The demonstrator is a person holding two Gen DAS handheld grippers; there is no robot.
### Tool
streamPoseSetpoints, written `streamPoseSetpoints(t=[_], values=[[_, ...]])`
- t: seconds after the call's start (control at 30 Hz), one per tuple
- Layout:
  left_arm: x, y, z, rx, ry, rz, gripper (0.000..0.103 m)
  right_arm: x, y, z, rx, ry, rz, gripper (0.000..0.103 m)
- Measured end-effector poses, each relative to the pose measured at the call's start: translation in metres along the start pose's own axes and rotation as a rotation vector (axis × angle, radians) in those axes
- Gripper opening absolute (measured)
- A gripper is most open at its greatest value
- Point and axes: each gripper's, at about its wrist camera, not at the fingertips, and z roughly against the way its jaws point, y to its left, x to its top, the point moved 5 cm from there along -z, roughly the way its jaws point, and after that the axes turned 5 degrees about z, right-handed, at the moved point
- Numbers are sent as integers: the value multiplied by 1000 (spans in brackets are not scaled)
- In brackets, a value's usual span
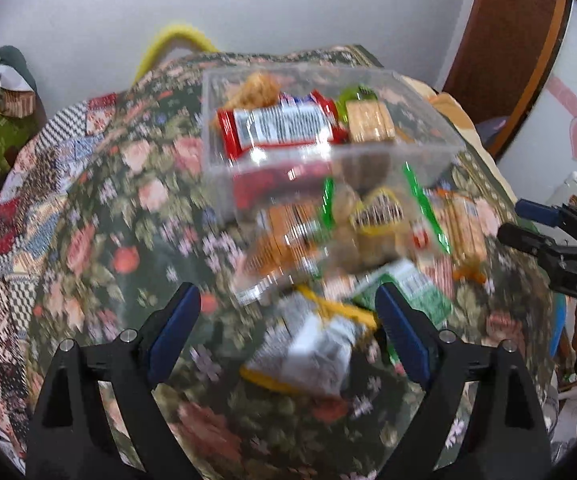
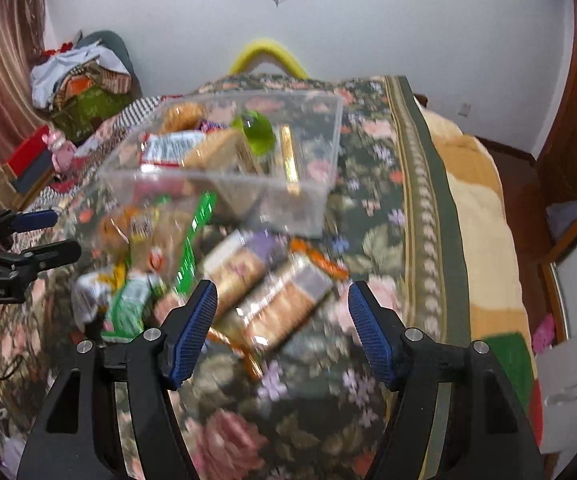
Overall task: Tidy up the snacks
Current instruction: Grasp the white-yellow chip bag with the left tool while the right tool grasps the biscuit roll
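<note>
A clear plastic box [image 1: 224, 92] [image 2: 330, 140] stands on the floral cloth and holds a red-and-white wrapped bar [image 1: 276, 126], a cracker pack [image 1: 370, 122] and a green item [image 2: 254, 130]. In front of it lies a pile of loose snack packs: a clear bag with green edges [image 1: 368, 216] [image 2: 160, 236], cracker packs [image 2: 272, 296] and a white-and-yellow pack [image 1: 316, 344]. My left gripper [image 1: 288, 320] is open and empty just above the white-and-yellow pack. My right gripper [image 2: 282, 324] is open and empty over the cracker packs.
The floral cloth [image 1: 128, 220] [image 2: 372, 216] covers a raised surface that drops off at its right edge [image 2: 436, 240]. A pile of clothes [image 2: 80, 80] lies far left. A wooden door [image 1: 508, 40] stands at the back right. Both views are motion-blurred.
</note>
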Motion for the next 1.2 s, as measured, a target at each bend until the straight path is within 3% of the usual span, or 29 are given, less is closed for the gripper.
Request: streamPoseSetpoints(t=[0.13,0.37,0.63,0.77,0.97,1.07,1.13,1.2], values=[[-20,-3,-15,-12,57,6,90,-7,0,-10,-14,24,-2,65],[-39,-2,-36,6,108,14,90,-7,0,-39,41,74,-55,65],[-40,-4,-47,-3,90,27,89,-20,-13,-38,22,88,-86,65],[-40,-2,-48,-27,71,48,80,-30,-30,-30,-2,99,-110,65],[-42,1,-41,-37,56,24,58,-26,-32,-35,-16,101,-88,64],[-42,3,-37,-29,56,17,54,-20,-28,-42,-18,97,-68,56],[-43,3,-34,-16,51,9,53,-17,-24,-46,-14,97,-54,34],[-44,3,-30,-8,46,0,52,-17,-20,-44,-5,92,-52,32]])
